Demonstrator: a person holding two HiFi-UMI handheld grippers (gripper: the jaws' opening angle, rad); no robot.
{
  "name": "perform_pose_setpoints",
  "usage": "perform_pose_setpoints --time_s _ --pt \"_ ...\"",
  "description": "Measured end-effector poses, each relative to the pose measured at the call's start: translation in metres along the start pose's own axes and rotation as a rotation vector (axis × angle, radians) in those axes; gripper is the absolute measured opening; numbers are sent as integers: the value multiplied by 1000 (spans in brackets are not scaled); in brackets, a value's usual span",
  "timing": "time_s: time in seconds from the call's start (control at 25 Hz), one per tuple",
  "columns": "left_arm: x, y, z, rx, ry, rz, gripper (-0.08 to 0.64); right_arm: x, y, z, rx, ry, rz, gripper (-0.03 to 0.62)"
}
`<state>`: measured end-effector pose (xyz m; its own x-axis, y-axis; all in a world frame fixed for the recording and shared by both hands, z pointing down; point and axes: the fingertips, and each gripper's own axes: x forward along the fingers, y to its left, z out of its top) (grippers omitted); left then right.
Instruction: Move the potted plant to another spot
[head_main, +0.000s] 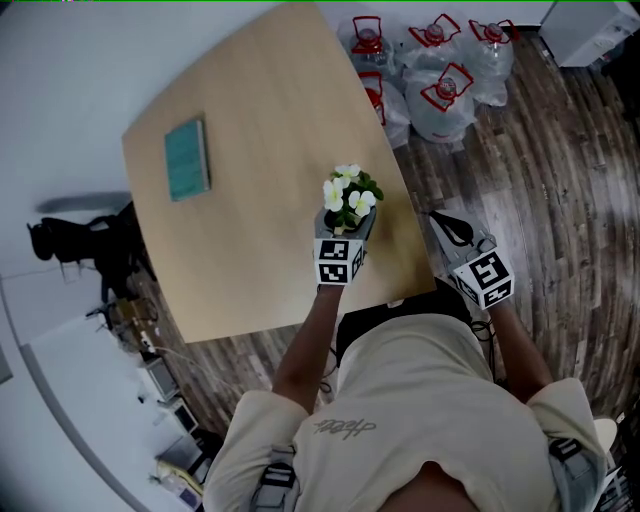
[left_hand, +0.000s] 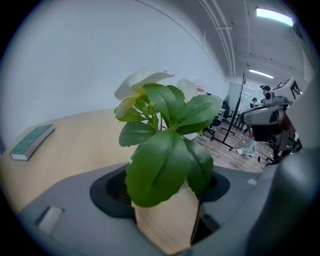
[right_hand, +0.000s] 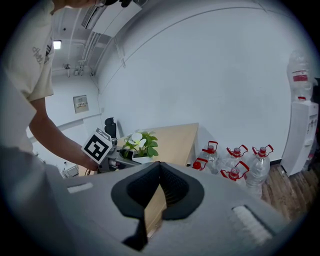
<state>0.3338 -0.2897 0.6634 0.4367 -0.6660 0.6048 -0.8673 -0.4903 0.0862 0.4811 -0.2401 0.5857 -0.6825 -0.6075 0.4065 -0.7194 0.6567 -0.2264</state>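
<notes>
- A pale short-sleeved shirt (head_main: 420, 400) is seen nearest the head camera, with both bare forearms stretched forward from it.
- The right gripper (head_main: 449, 227) is held off the table's right edge, above the dark wooden floor (head_main: 570, 190). Its jaws are pressed together at the tips, and nothing is caught between them.
- The left gripper (head_main: 344, 230) is held over the table (head_main: 250, 110), close to that same right edge. Its jaws are clamped on the potted plant (head_main: 350, 196), one on each side of the pot.
- The potted plant is carried upright. Broad, glossy green leaves are spread above a small white pot, and several white flowers, tinged pale yellow, are borne on top.
- In the left gripper view the pot is covered by the nearest leaves, which fill the space between the jaws. The pot's white side is made out only in the right gripper view.
- Whether the pot's base rests on the tabletop or is held just above it cannot be told.
- The table is of light wood. A teal book (head_main: 187, 158) is laid flat near its left side, well apart from the plant.
- Beyond the table's far right corner, clear water bottles (head_main: 440, 75) with red caps and handles are grouped on the floor beside the white wall (head_main: 80, 60).
</notes>
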Motion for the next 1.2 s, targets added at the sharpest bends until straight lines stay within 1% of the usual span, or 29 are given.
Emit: perform_pose_setpoints --time_s 0.24,0.52,0.76,0.92,1.2 --pt "14 1 -10 7 10 -5 350 3 -3 -4 9 16 13 3" --pt "22 3 -18 6 34 -12 350 8 -9 -11 28 33 8 3" --pt "28 4 -17 8 15 -21 351 10 -14 -17 42 51 -3 3" --pt "31 6 -21 14 17 -16 351 12 -16 -16 43 55 -3 3" --pt "34 6 -23 53 21 -17 351 19 -21 -8 48 44 -14 3"
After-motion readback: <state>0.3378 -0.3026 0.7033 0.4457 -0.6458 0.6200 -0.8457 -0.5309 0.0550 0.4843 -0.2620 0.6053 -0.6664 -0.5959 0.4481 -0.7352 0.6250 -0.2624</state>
